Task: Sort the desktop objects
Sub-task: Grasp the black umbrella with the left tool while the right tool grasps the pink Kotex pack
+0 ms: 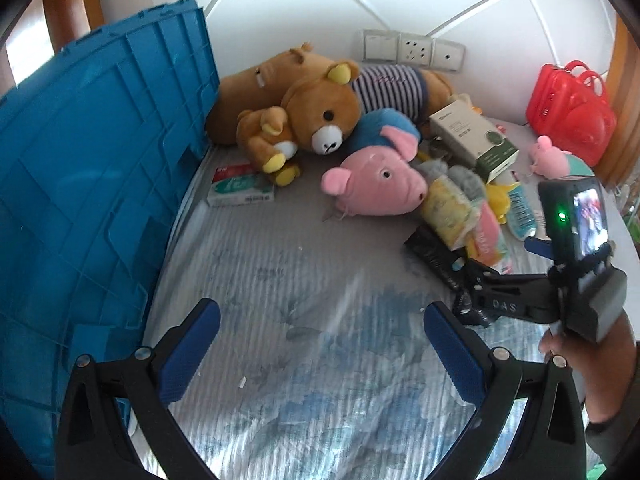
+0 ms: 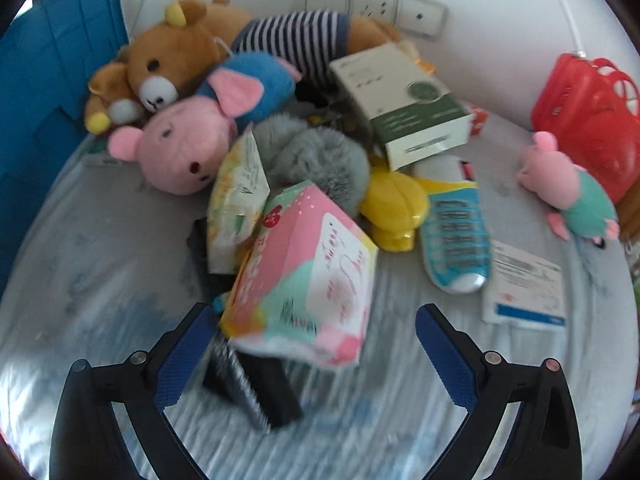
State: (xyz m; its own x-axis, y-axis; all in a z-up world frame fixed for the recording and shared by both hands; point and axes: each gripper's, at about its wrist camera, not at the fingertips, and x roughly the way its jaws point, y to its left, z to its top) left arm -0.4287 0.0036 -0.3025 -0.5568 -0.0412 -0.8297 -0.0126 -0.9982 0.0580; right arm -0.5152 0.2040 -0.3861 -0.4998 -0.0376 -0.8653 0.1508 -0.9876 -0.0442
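Note:
A heap of objects lies on a grey patterned cloth: a brown teddy bear (image 1: 320, 114), a pink pig plush (image 1: 376, 182), a white-and-green box (image 1: 476, 140), a grey furry toy (image 2: 316, 156) and a yellow toy (image 2: 394, 204). My right gripper (image 2: 316, 320) is open, its fingers either side of a pink-and-green packet (image 2: 308, 280) that rests on a black comb-like object (image 2: 256, 380). It also shows at the heap's near edge in the left wrist view (image 1: 470, 292). My left gripper (image 1: 322, 320) is open and empty over bare cloth.
A blue plastic crate (image 1: 92, 184) stands on the left. A red basket (image 1: 570, 116) and a small pig doll (image 2: 568, 188) sit at the right. A toothpaste box (image 1: 240, 190), a blue-and-white tube (image 2: 456, 236) and a white leaflet (image 2: 524, 288) lie on the cloth. Wall sockets (image 1: 412, 50) are behind.

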